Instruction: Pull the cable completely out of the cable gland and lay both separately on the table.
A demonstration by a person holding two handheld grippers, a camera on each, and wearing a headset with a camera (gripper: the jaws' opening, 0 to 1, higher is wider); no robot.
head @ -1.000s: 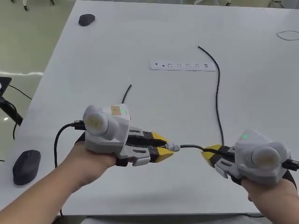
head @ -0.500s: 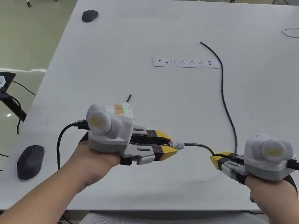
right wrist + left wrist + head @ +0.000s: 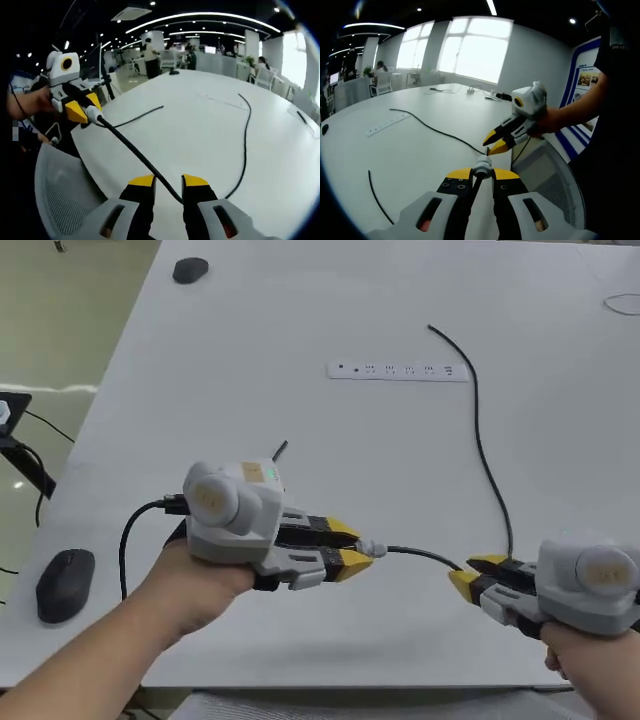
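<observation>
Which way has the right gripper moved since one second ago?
Yes: the right gripper moved rightward, away from the left gripper, judged against the power strip.

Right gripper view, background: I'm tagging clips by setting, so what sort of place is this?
Most likely an open-plan office or meeting area: a large white table with a power strip and a computer mouse on it, people at other desks behind, and ceiling strip lights.
</observation>
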